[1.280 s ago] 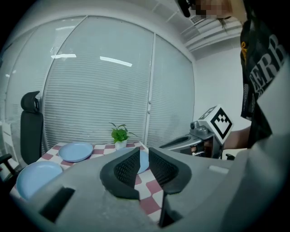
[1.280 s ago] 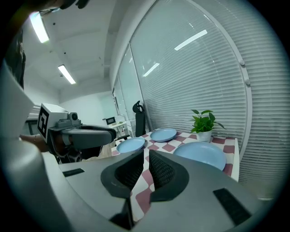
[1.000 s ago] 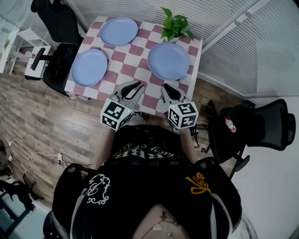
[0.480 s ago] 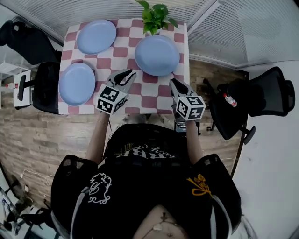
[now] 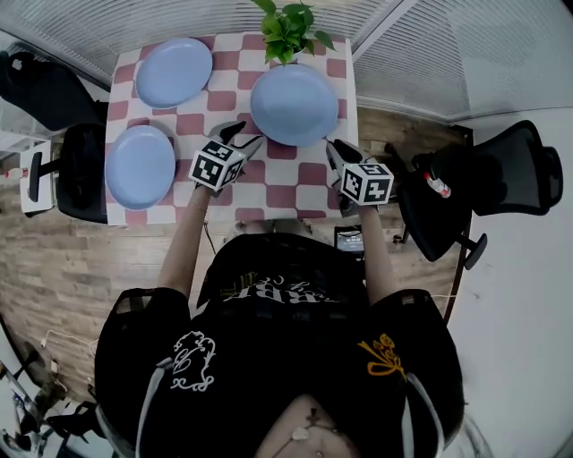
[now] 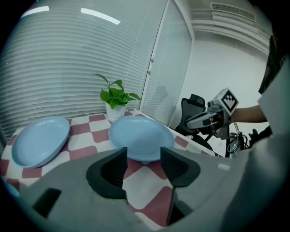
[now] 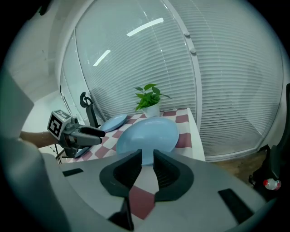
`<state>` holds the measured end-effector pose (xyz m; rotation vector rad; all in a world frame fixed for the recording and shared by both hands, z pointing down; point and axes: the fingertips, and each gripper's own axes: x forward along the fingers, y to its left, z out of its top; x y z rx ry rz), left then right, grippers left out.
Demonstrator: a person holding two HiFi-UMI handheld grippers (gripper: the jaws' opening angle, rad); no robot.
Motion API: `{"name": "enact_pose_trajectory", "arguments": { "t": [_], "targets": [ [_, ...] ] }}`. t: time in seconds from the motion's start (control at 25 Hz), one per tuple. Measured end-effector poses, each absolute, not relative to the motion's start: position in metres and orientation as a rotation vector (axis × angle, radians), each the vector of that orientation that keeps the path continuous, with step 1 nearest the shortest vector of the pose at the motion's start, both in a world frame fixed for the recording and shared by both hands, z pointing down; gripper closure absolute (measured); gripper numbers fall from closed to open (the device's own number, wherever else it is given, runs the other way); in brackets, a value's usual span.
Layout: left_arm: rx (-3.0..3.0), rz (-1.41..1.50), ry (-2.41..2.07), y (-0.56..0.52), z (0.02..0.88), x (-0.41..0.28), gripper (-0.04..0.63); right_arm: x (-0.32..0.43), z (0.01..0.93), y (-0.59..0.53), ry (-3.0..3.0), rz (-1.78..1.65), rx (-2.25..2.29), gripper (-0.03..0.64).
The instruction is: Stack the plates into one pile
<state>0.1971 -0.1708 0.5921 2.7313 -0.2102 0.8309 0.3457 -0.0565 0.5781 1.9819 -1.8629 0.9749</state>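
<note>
My left claw (image 5: 243,136) has just been opening, jaws wide with nothing between them, short of the right-hand blue plate (image 5: 295,105); my right claw (image 5: 337,150) is pinched together, empty. Coming in low, I could shove that plate into the potted plant (image 5: 288,27).

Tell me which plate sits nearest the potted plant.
The right-hand plate, directly in front of the potted plant; the other two lie along the table's left side.

On the tabletop (image 5: 269,192), near-left plate (image 5: 140,166), far-left plate (image 5: 174,72) behind it, right plate (image 5: 295,105) before the plant (image 5: 288,31).
</note>
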Motion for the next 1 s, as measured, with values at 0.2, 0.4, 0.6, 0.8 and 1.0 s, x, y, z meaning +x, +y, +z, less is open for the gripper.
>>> {"name": "enact_pose_trajectory", "arguments": {
  "t": [0.2, 0.4, 0.6, 0.8, 1.0],
  "targets": [
    [2.636, 0.870, -0.245, -0.192, 0.619, 0.212, 0.362, 0.370, 0.607, -0.082, -1.837, 1.129, 1.994, 0.530],
    [2.489, 0.891, -0.339, -0.210, 0.647, 0.217, 0.345, 0.391, 0.643, -0.098, -1.757, 1.301, 2.019, 0.474],
    [2.391, 0.829, -0.387, -0.212, 0.658, 0.228, 0.337, 0.392, 0.661, -0.101, -1.719, 1.334, 2.035, 0.476],
    [2.483, 0.915, -0.380, -0.205, 0.657, 0.233, 0.362, 0.390, 0.661, -0.100, -1.722, 1.316, 2.027, 0.476],
    [2.480, 0.910, -0.409, -0.185, 0.650, 0.226, 0.365, 0.385, 0.651, -0.084, -1.746, 1.342, 1.987, 0.480]
  ]
}}
